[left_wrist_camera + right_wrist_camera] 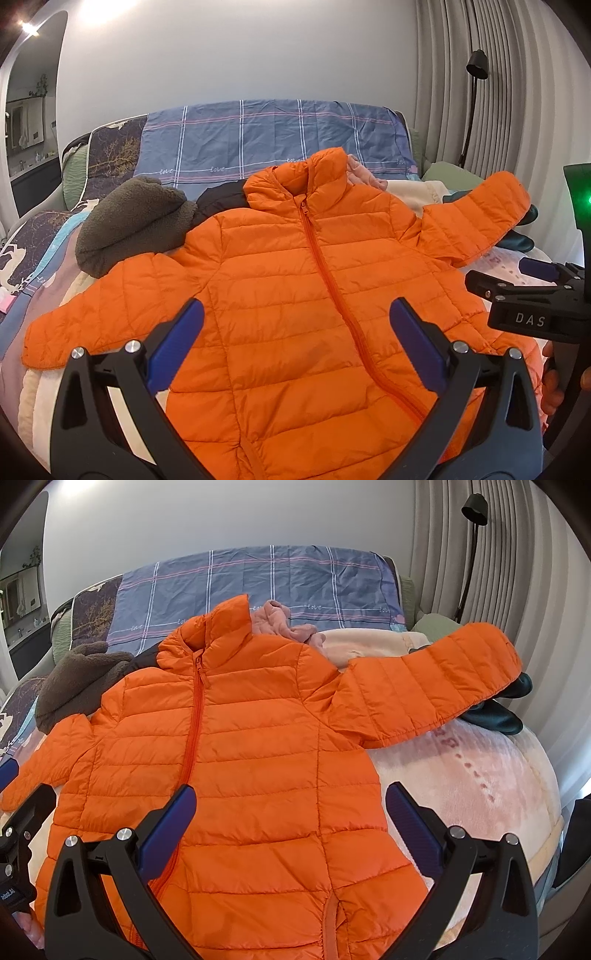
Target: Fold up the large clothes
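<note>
A zipped orange quilted puffer jacket point(295, 280) lies front-up, sleeves spread, on the pale pink blanket point(480, 775) covering the bed, near its front edge. The left tool point(295, 332) and right tool point(291, 812) hover above the jacket's lower half, both spread wide and holding nothing.

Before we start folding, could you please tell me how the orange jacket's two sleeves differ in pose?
The right-hand sleeve angles up and outward, its cuff resting on dark clothing. The left-hand sleeve slopes down toward the near edge, lying on the bedding. Both are spread out, unfolded and quilted.
</note>
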